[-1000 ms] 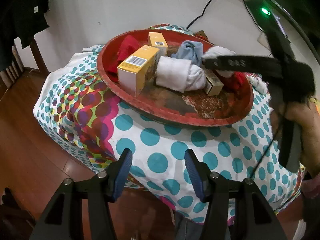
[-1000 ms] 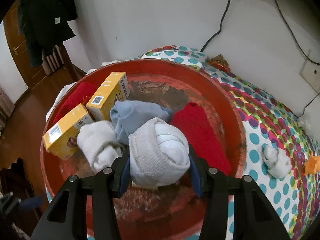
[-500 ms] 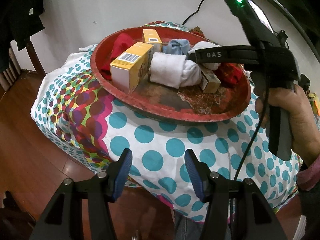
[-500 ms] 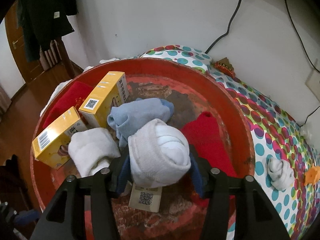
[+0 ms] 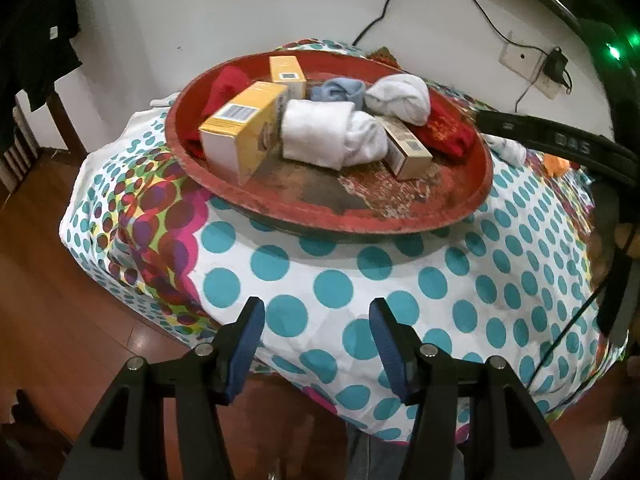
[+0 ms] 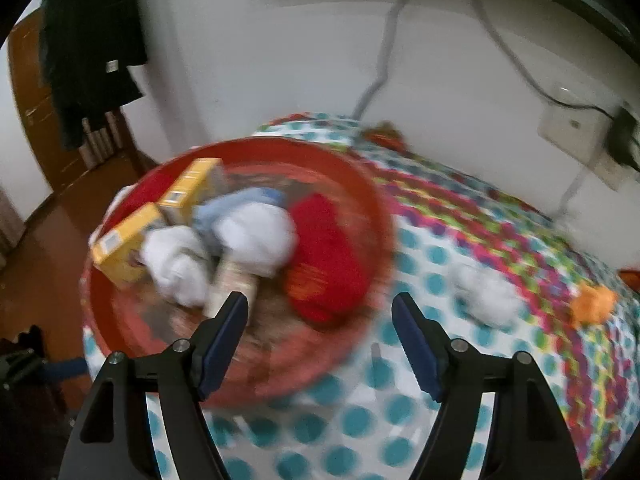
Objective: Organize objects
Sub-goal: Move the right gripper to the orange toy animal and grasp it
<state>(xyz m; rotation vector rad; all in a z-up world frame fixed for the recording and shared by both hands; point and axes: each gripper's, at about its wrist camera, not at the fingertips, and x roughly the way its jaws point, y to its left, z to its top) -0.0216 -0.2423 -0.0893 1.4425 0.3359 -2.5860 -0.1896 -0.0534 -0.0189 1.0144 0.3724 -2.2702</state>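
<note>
Both grippers held nothing: the right gripper [image 6: 320,308], its fingers just spread wide, had the white sock [image 6: 256,236] lying ahead-left in the red tray [image 6: 372,208]; the left gripper [image 5: 316,320] stood half open.

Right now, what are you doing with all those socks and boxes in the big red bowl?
A person is tidying with two hand-held grippers. The right gripper has just been opening, and nothing is between its jaws now; the white rolled sock lies in the red bowl with other socks and the yellow boxes. The left gripper hangs open over the dotted cloth, holding nothing. Another white sock is outside the bowl.
</note>
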